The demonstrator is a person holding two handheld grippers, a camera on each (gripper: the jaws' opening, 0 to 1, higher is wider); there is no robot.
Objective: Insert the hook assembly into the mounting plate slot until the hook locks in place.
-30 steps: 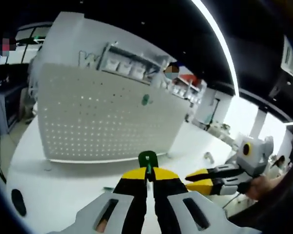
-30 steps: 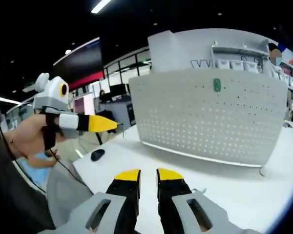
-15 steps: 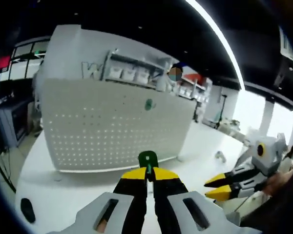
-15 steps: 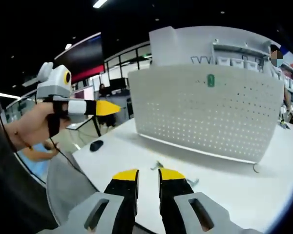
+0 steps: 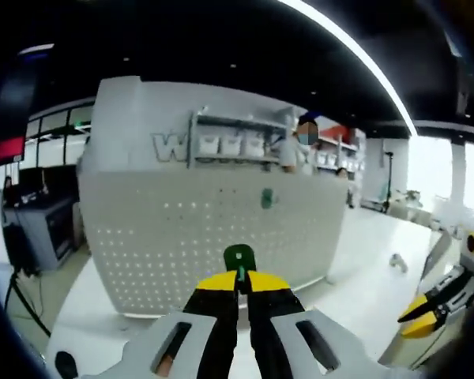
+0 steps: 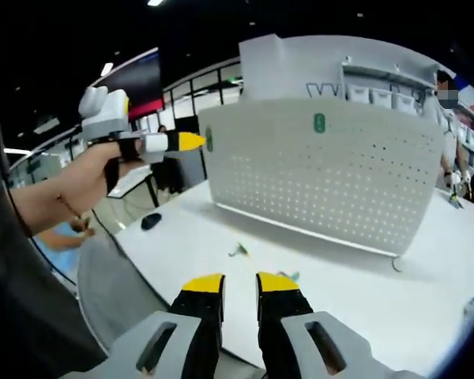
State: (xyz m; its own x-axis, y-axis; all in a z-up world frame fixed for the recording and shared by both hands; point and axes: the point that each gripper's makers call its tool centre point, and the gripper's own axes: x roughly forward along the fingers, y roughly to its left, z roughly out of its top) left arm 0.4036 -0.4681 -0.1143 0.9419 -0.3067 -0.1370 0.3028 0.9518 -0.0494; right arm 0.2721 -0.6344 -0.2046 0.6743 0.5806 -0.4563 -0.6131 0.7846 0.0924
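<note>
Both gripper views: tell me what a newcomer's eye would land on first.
The big white perforated pegboard standing upright on the white table, with one small green hook already mounted near its top edge. Next, the left gripper, shut on a green hook piece and raised before the board.

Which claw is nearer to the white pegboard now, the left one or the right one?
Left. The left claw, shut on a green hook, is raised beside the pegboard near its upper left corner. The right claw is lower, back over the table's near edge.
</note>
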